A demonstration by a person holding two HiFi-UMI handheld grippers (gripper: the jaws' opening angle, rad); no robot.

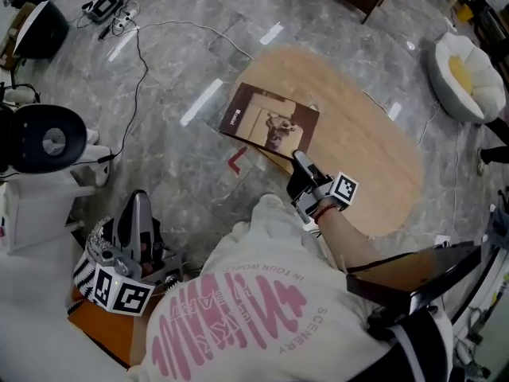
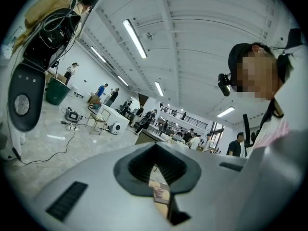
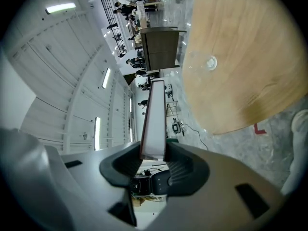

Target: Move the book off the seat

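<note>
A brown book (image 1: 270, 122) with a picture on its cover lies flat above the left end of an oval wooden top (image 1: 358, 142). My right gripper (image 1: 301, 165) is shut on the book's near edge. In the right gripper view the book (image 3: 155, 114) stands edge-on between the pads of the right gripper (image 3: 153, 155), with the wooden top (image 3: 240, 57) to the right. My left gripper (image 1: 137, 205) hangs at the lower left by my side, far from the book. The left gripper (image 2: 156, 170) points level into the room, its jaws together with nothing between them.
A white cushioned seat (image 1: 465, 78) sits at the far right. A dark chair seat (image 1: 413, 273) is at the lower right. A black and white device (image 1: 44, 138) stands on the left. Cables (image 1: 139, 62) run across the grey floor, near a red tape mark (image 1: 237, 161).
</note>
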